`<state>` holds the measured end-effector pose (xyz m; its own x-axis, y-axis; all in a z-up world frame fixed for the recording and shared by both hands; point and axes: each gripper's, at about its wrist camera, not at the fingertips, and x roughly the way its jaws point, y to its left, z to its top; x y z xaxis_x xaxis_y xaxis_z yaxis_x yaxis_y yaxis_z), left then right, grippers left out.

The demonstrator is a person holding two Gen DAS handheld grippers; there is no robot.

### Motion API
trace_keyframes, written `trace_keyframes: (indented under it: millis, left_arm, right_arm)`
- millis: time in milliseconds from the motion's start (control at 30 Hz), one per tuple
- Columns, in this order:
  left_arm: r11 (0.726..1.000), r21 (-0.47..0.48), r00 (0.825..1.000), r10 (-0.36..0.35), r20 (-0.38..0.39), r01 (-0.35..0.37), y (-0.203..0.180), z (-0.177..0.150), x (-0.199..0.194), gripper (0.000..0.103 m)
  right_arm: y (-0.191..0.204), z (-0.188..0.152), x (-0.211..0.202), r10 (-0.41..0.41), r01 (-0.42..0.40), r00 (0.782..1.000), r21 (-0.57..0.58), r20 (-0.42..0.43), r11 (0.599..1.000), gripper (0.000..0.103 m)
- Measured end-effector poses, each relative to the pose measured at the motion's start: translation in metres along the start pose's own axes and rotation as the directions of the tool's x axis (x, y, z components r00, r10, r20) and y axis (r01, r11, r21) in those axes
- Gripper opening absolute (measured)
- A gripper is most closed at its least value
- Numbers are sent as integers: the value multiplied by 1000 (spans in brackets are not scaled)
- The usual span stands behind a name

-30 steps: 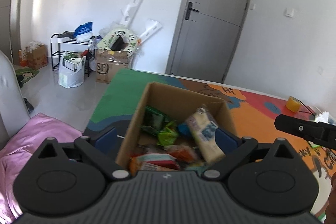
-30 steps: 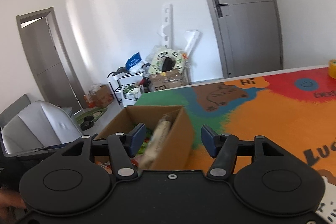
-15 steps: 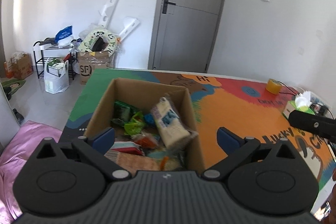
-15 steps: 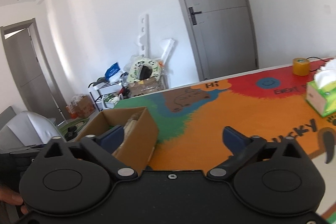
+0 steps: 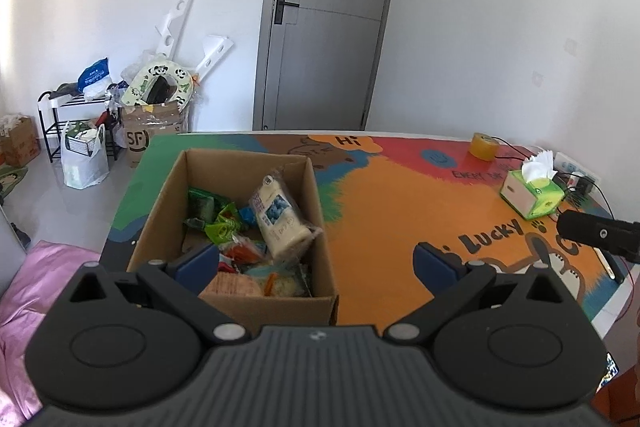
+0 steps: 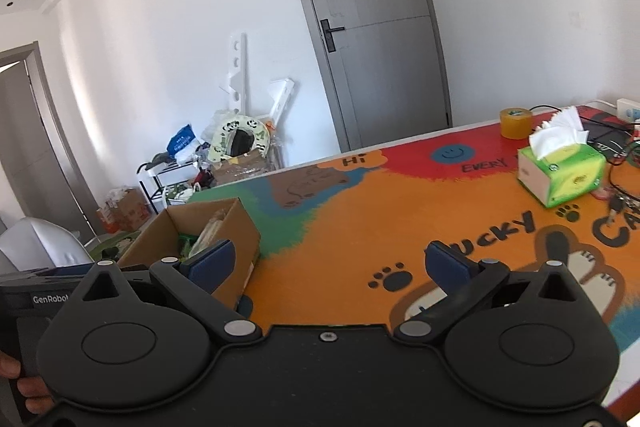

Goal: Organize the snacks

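Left wrist view: the left gripper [image 5: 316, 261] hangs wide open and empty above the near wall of the open brown cardboard box [image 5: 256, 305], whose snacks lie just ahead and below. The pale cream snack pack with blue print [image 5: 280, 219] leans with its long axis running away from it. The right gripper [image 6: 328, 259], also wide open and empty, has the box off to its left, so the left looks nearer.

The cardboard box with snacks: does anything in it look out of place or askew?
Yes. In the cardboard box, the pale cracker pack lies tilted, leaning against the right wall with its upper end near the rim, while the green packets and other snacks lie jumbled low beneath it. Nothing looks spilled on the table.
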<state>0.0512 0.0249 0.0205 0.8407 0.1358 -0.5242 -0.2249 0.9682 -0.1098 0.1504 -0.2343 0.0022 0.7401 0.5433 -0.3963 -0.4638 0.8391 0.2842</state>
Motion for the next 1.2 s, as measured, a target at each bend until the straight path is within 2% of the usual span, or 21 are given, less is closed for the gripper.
trace_keyframes:
  millis: [333,667,1200]
  left_arm:
    - [999,35,1000,-17,-6,17,5,-6,-20,103]
    - [999,28,1000,-16,9,16,19,-5,-37,103]
    - [996,81,999,-32,2,32,9,-9,-43,102]
  right_arm:
    - [0,-15,-25,-43,43,999,-3,-11,999,103]
    - [2,-23,-44,-38,37,998,-19,-47,999,103]
    - [10,-25,-49,-23,20,997,-47,-73,999,103]
